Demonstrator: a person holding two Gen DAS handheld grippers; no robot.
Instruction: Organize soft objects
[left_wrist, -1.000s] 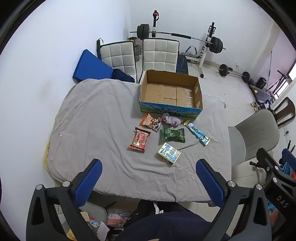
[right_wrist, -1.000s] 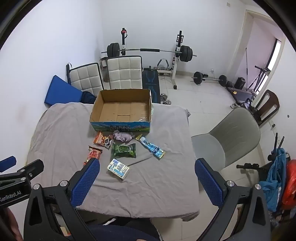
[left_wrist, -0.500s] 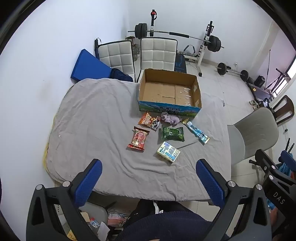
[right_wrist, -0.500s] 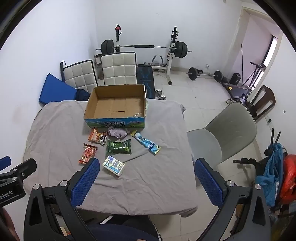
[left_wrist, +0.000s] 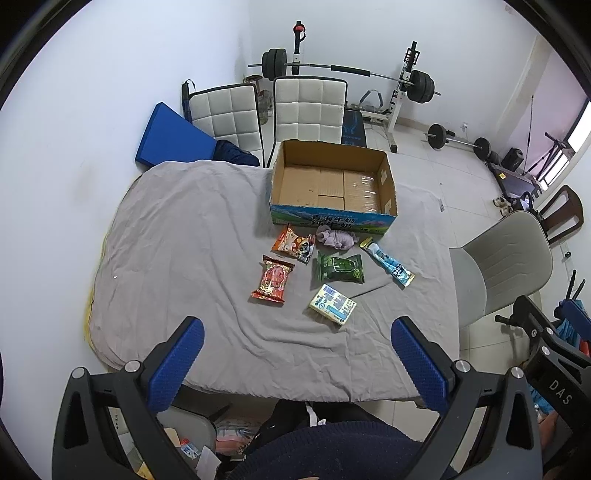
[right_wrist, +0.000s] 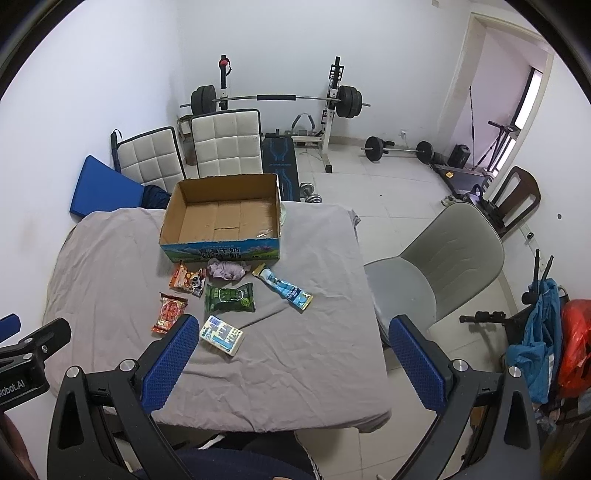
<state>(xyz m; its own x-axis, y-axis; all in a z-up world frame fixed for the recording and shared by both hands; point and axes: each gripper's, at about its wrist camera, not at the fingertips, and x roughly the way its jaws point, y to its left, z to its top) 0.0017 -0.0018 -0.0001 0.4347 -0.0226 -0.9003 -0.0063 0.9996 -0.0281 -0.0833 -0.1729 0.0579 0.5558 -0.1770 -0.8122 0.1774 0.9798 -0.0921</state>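
Note:
An empty cardboard box (left_wrist: 332, 182) (right_wrist: 223, 218) stands at the table's far side. In front of it lie a purple cloth (left_wrist: 336, 237) (right_wrist: 226, 270), an orange snack pack (left_wrist: 293, 244) (right_wrist: 187, 282), a red snack pack (left_wrist: 273, 278) (right_wrist: 169, 312), a green pack (left_wrist: 340, 268) (right_wrist: 229, 297), a blue tube pack (left_wrist: 387, 261) (right_wrist: 283, 288) and a pale tissue pack (left_wrist: 332, 304) (right_wrist: 221, 335). My left gripper (left_wrist: 295, 365) and right gripper (right_wrist: 291, 362) are both open and empty, held high above the table's near edge.
The table has a grey cloth (left_wrist: 177, 251) (right_wrist: 317, 332). A grey chair (left_wrist: 502, 269) (right_wrist: 436, 273) stands at its right. Two white padded chairs (left_wrist: 306, 110) (right_wrist: 225, 144) and a blue mat (left_wrist: 170, 136) are behind it. Weights and a barbell rack (right_wrist: 277, 99) stand at the far wall.
Both grippers have shifted slightly, and the table and box sit a little lower and nearer in the views. Nothing on the table has moved.

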